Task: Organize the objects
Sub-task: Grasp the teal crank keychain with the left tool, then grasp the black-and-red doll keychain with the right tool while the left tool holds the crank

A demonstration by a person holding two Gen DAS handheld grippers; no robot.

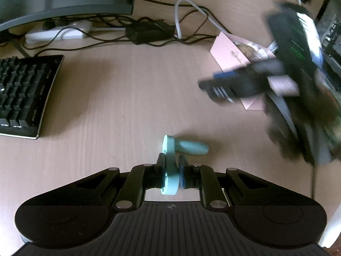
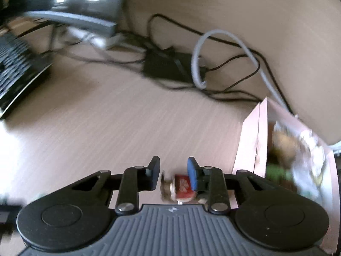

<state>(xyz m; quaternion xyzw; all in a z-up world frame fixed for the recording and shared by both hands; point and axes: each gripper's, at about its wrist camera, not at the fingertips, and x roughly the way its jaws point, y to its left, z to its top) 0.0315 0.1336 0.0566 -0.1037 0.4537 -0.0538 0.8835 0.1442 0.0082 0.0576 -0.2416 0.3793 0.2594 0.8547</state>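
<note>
Your left tongs [image 1: 172,166] are clamped on a pale teal plastic piece with a round flat disc and a stubby rounded handle [image 1: 170,162]; the pads grip the disc edge-on, and the handle [image 1: 191,147] sticks out to the right just above the light wood-grain bench [image 1: 119,89].

Your right tongs [image 2: 173,173] are drawn in narrow on a small red-labelled cylinder with a metal cap [image 2: 179,188], which sits between the pads low down near the tool body. The blue pad [image 2: 192,176] presses its right end; the picture is too blurred to confirm contact at the cap end. In the left wrist view these tongs [image 1: 215,89] appear as a dark blur over a pale pink paper bag [image 1: 226,51].

That bag [image 2: 251,140] stands open just right of your right tongs, with blurred brownish and green contents inside. A black keyboard [image 1: 23,93] lies at the far left of the bench. Behind it sit a curved dark monitor stand [image 1: 64,2], a white power strip [image 1: 57,32], a black power brick [image 2: 168,66] and a looped grey cable [image 2: 213,49] among tangled black leads.
</note>
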